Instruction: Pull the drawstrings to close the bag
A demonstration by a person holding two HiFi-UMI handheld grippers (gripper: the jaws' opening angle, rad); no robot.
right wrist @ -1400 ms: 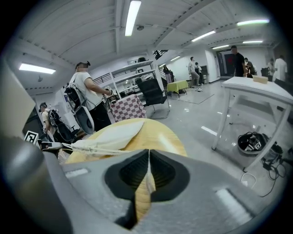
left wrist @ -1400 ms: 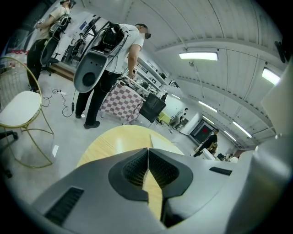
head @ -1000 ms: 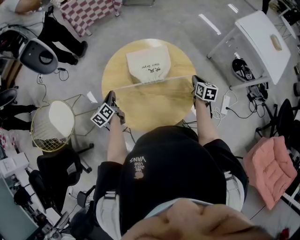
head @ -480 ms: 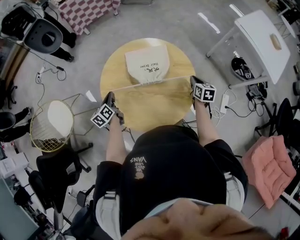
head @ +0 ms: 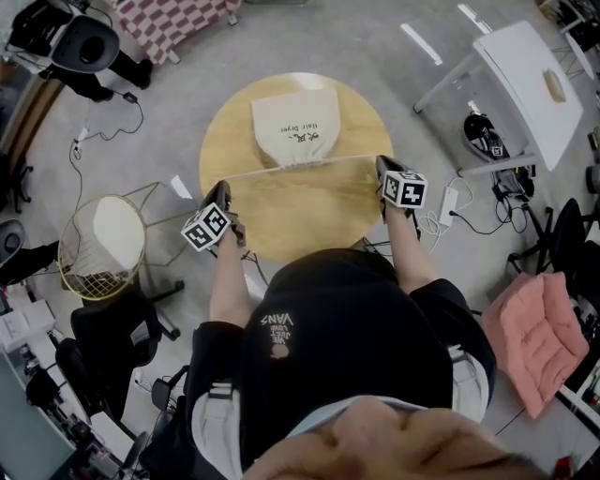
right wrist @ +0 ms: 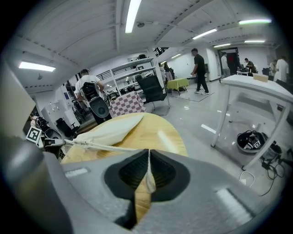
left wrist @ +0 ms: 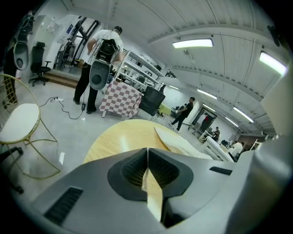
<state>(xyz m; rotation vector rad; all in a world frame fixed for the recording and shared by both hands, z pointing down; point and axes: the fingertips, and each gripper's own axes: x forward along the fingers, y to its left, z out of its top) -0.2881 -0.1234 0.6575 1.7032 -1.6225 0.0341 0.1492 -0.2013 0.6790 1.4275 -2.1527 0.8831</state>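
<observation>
A cream drawstring bag (head: 295, 131) lies on the far half of the round wooden table (head: 281, 225), its mouth gathered toward me. Its drawstring (head: 300, 167) runs taut across the table between my two grippers. My left gripper (head: 221, 190) is at the table's left edge, shut on the cord's left end (left wrist: 151, 192), with the bag (left wrist: 183, 144) ahead of its jaws. At the right edge, my right gripper (head: 382, 164) still pinches the right end; its jaws (right wrist: 148, 153) are just beginning to open. From there the cord (right wrist: 105, 146) leads to the bag (right wrist: 114, 130).
A gold wire chair with a white seat (head: 98, 248) stands left of the table. A white side table (head: 525, 80) and a helmet (head: 483, 136) are at the right, a pink cushion (head: 539, 337) lower right. A person (left wrist: 103, 59) stands by a checkered cloth (head: 178, 23).
Both grippers stay on the taut cord; the right one has edged slightly inward. The person at the upper left has moved out of the head view.
</observation>
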